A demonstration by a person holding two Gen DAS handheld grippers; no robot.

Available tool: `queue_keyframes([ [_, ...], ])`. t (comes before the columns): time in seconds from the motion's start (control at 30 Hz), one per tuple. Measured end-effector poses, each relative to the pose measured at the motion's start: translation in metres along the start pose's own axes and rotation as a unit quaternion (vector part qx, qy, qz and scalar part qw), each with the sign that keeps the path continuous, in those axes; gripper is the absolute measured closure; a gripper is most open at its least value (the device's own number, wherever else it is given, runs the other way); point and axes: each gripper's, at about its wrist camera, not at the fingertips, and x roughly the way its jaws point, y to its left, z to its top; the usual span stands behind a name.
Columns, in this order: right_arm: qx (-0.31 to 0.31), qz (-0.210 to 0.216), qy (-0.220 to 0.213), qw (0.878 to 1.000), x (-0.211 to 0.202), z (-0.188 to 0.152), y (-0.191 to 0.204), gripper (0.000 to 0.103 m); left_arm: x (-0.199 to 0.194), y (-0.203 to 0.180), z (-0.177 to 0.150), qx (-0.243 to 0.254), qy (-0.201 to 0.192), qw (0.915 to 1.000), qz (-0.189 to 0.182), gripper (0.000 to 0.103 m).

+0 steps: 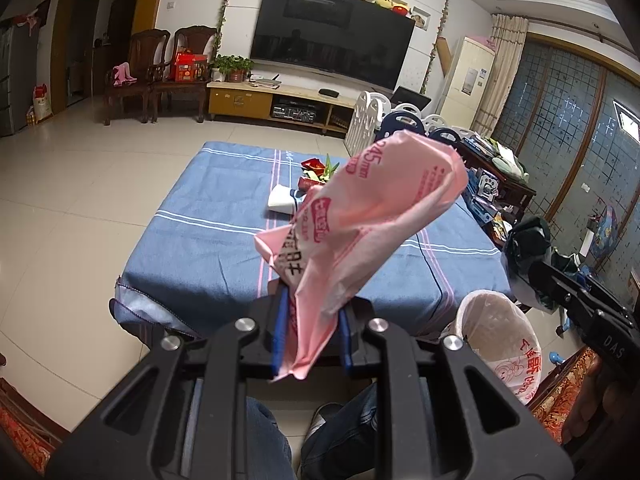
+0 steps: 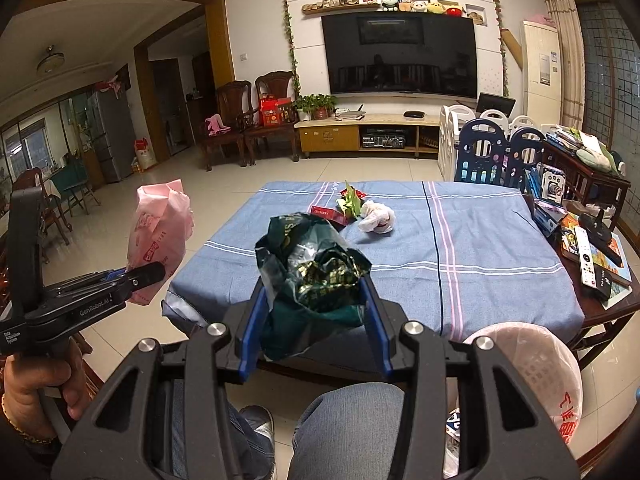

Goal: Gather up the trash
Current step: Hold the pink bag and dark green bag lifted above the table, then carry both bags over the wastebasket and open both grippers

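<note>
Left gripper (image 1: 312, 320), lower centre, clamped on pink wrapper (image 1: 360, 216). Right gripper (image 2: 316, 300) half-closed around dark green foil bag (image 2: 312, 272). Lined bin (image 2: 536, 364) lower right.

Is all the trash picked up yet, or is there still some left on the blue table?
Not yet. Nothing can be seen dropped in the trash bin. Right now the left gripper pinches a pink wrapper, and the right gripper squeezes a dark green bag. Still on the blue tablecloth: a crumpled white wad, a red packet and a green scrap.
</note>
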Motion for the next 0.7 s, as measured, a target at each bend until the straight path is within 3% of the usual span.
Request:
queue_keyframes([
  [0.7, 0.003, -0.004, 0.001, 1.000, 0.0017, -0.0008, -0.0034, 0.058, 0.0037, -0.0031, 0.0004, 0.001, 0.008, 1.0000, 0.002, 0.081],
])
